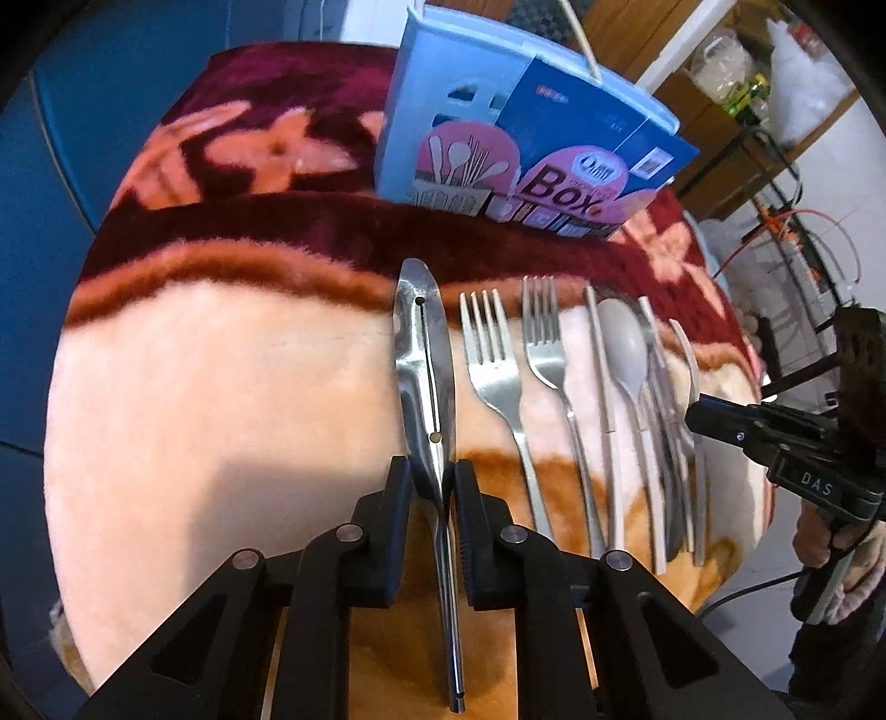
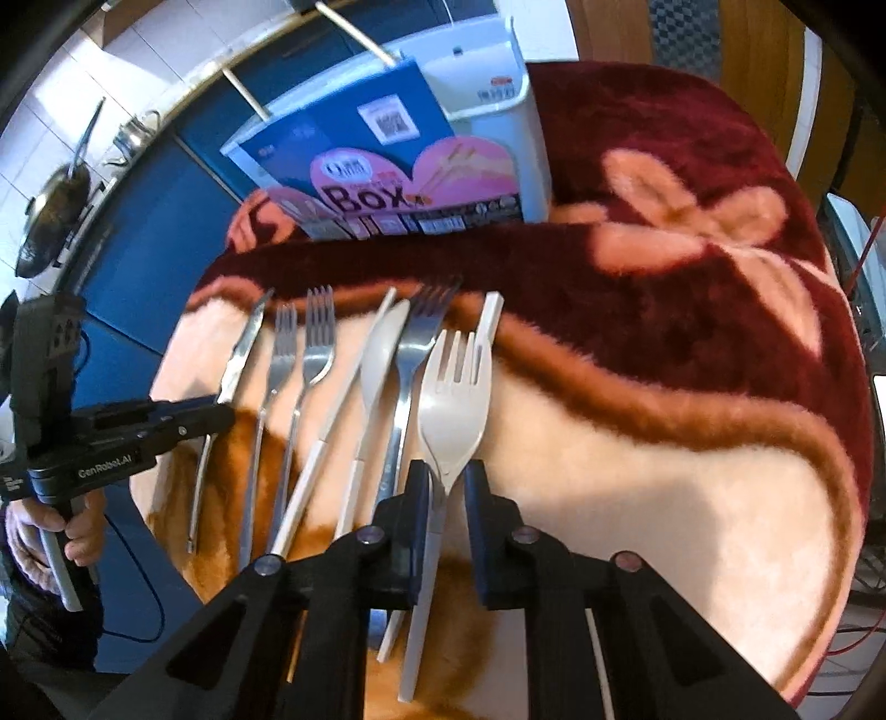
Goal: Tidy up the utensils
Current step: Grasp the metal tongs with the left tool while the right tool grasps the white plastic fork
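My left gripper is shut on a steel peeler, gripping its neck, at the left end of the utensil row. My right gripper has its fingers close around the neck of a white plastic fork at the right end of the row. Between them lie two steel forks, a white chopstick, a white plastic spoon and more cutlery. A light blue utensil box with a blue and pink label stands behind the row; it also shows in the right wrist view.
The utensils lie on a plush pink and maroon blanket over a round table. Blue cabinets stand at the left. Shelves and cables are at the right. A chopstick sticks up out of the box.
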Demonstrator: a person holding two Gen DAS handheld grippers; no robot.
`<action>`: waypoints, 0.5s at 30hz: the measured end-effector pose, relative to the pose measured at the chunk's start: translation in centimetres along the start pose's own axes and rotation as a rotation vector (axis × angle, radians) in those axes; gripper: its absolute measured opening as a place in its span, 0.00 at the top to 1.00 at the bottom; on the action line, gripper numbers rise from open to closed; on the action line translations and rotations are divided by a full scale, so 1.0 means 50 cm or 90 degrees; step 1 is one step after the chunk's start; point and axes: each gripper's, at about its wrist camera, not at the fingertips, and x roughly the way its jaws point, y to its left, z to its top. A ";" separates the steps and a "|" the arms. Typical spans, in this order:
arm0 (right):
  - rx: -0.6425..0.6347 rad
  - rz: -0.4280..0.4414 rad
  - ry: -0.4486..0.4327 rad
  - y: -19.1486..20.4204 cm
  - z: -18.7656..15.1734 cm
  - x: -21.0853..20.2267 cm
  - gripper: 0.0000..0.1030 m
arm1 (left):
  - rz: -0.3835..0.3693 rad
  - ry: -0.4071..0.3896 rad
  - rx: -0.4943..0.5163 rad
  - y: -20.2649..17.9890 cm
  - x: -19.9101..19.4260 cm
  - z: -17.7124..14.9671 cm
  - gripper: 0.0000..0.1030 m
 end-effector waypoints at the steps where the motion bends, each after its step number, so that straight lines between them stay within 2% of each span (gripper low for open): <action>1: -0.001 0.001 -0.009 -0.001 -0.002 -0.008 0.86 | 0.000 -0.013 0.006 0.000 -0.008 -0.005 0.85; 9: -0.020 0.010 -0.107 0.021 -0.017 -0.057 0.86 | -0.015 -0.146 0.041 -0.023 -0.076 -0.037 0.85; 15: -0.045 -0.009 -0.220 0.053 -0.036 -0.095 0.87 | -0.025 -0.242 0.037 -0.045 -0.112 -0.042 0.85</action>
